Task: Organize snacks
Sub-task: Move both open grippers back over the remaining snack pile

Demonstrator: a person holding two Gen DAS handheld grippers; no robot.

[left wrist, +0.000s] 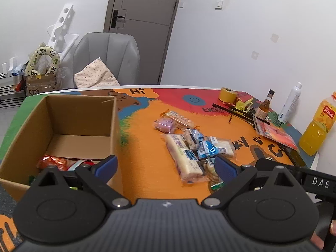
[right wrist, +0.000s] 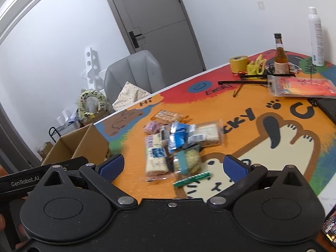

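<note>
Early in the job, by the look of it. Inside the cardboard box (left wrist: pixel 63 126), only an orange crinkly packet (left wrist: pixel 55 162) and a scrap or two of other wrappers beside it, pressed against the near wall; most of the brown floor still bare. Left on the surface (left wrist: pixel 147 168), a loose heap of snacks (left wrist: pixel 189 147) just to the right of the box: a long pale bread bar in clear film (left wrist: pixel 184 157), shiny blue foil packets (right wrist: pixel 178 136), a small lilac pouch (left wrist: pixel 164 125), a tan biscuit pack (right wrist: pixel 168 115), a flat sandwich in cellophane (right wrist: pixel 208 134), a lumpy greenish cake in clear wrap (right wrist: pixel 192 158) and a thin green strip (right wrist: pixel 192 179). All soft, slippery, crinkled skins; likely to slide and buckle under a pinch.

Left claw (left wrist: pixel 166 164) spread wide and empty, hovering between box corner and heap. Right claw (right wrist: pixel 173 164) likewise wide apart, holding nothing, poised above the near end of the heap.

Box walls plain corrugated card, stiff, open at the top.
</note>
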